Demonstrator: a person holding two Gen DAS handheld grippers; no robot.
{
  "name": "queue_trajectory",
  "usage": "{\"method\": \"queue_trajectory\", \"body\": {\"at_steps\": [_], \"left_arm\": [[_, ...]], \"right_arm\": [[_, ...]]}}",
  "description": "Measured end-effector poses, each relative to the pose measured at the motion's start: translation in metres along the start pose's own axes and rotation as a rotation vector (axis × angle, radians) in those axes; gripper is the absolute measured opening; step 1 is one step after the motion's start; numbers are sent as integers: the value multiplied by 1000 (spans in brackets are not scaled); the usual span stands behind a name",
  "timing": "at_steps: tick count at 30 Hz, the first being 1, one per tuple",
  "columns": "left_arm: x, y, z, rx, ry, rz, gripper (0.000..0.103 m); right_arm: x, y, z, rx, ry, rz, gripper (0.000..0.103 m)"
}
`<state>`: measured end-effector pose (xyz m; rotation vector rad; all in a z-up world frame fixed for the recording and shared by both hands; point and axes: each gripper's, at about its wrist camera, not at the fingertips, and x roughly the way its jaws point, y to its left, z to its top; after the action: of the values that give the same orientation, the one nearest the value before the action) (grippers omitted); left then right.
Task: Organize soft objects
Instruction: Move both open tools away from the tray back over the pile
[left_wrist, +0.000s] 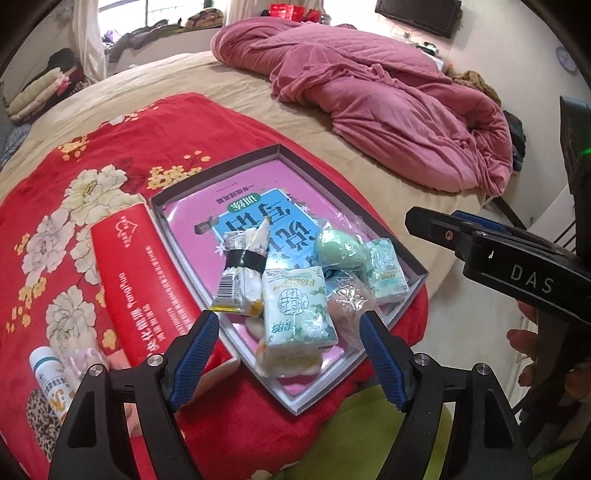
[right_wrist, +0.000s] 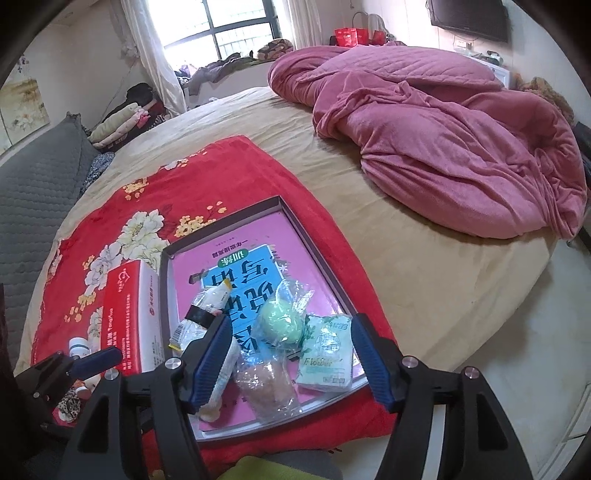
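Bedroom scene: on a red floral blanket (left_wrist: 110, 155) covering a tan bed, a shallow box tray (left_wrist: 415, 282) holds tissue packs (left_wrist: 295, 310), wrapped sponges (left_wrist: 338, 249) and a taped pouch (left_wrist: 242, 275). Light, squashy and slick-wrapped, they likely suit mid-body pinches. Left gripper (left_wrist: 290, 360) and right gripper (right_wrist: 291, 363) hover, jaws spread, empty.

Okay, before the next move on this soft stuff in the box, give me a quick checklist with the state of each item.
1. Left hand-held gripper empty, jaws apart: ok.
2. Right hand-held gripper empty, jaws apart: ok.
3. Tissue pack inside the shallow box: ok.
4. Green sponge inside the box: ok.
5. White bottle and soft items beside it sit outside the box, on the red blanket: not ok.
6. Whether the taped packet is soft: cannot tell.
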<state>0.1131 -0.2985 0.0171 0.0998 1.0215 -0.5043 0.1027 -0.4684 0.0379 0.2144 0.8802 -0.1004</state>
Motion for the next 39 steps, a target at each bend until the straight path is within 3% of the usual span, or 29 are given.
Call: {"method": "queue_trajectory", "body": {"at_steps": [14, 28, 39], "left_arm": [[-40, 28, -16, -41, -47, 28, 80], [-88, 66, -37, -89, -93, 63, 80], [-146, 139, -57, -208, -145, 165, 80]], "right_arm": [[-31, 29, -1, -27, -55, 14, 72], [-63, 88, -1, -100, -119, 77, 75], [-79, 149, -3, -187, -156, 136, 75]]}}
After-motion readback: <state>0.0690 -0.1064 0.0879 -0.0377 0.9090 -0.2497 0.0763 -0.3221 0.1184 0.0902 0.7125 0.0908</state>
